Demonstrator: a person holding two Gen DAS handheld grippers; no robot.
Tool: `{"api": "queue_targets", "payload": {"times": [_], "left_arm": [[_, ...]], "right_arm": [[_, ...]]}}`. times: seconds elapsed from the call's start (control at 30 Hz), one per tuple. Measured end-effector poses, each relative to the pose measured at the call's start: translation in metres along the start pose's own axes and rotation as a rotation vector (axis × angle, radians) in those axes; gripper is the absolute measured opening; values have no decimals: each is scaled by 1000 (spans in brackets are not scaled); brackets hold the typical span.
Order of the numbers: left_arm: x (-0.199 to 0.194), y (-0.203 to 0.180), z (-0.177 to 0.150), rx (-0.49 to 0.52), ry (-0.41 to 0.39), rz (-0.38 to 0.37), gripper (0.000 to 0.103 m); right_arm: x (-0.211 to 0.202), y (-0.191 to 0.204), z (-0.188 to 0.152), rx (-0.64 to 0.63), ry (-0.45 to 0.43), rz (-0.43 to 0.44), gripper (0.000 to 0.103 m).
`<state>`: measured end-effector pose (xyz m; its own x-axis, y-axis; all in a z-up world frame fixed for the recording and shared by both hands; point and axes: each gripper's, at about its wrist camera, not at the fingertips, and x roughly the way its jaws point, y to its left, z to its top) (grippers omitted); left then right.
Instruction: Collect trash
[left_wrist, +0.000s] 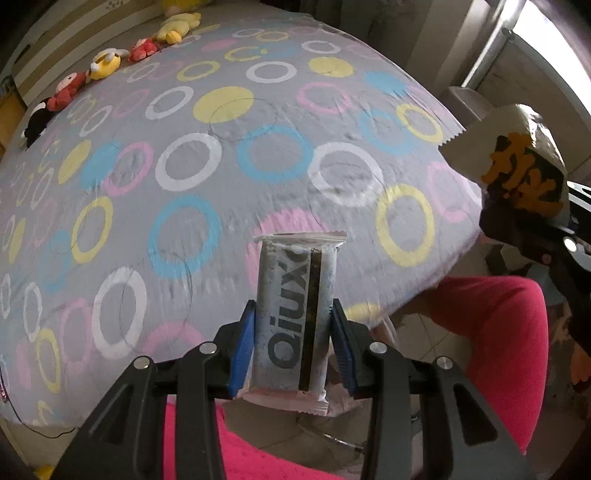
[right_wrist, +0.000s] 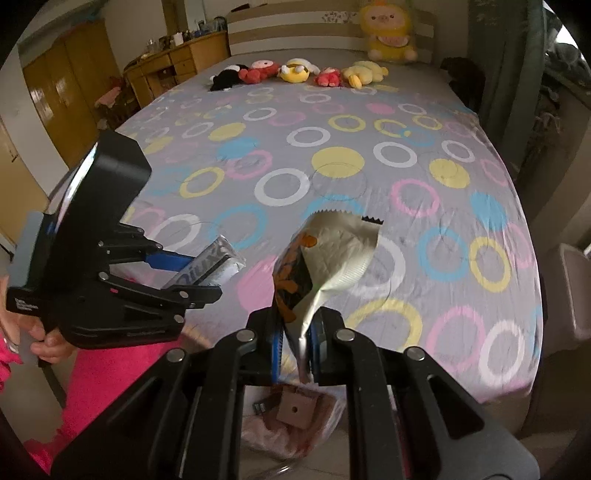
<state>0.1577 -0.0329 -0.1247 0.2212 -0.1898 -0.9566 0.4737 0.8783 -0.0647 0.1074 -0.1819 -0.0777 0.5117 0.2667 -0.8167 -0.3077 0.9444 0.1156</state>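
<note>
Wrappers in both grippers: left gripper (left_wrist: 291, 347) pinches the grey snack bar wrapper (left_wrist: 291, 314) upright, right gripper (right_wrist: 297, 343) is clamped on the torn foil bag (right_wrist: 328, 254), both carried off the bed (right_wrist: 332, 166), seemingly toward the lined bin (right_wrist: 291, 432) below.

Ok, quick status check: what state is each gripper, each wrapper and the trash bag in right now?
Left gripper: shut on the grey snack wrapper.
Grey snack wrapper: sealed at the top, held upright, off the bed.
Right gripper: shut on the torn snack bag.
Torn snack bag: open at its top, crumpled, held up.
Trash bag: open below the right gripper, with scraps inside.
Bed sheet: spread flat.
</note>
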Motion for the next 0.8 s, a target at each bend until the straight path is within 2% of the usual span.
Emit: {"api": "queue_targets", "payload": {"times": [0.37,0.8], "left_arm": [[-13,-34,-53,17,-5,-3,38],[13,-56,-104,-4,41,6,39]], "right_arm": [[-32,30,-55,27,9,16,12],[-15,50,-106,71,73,40,12]]}}
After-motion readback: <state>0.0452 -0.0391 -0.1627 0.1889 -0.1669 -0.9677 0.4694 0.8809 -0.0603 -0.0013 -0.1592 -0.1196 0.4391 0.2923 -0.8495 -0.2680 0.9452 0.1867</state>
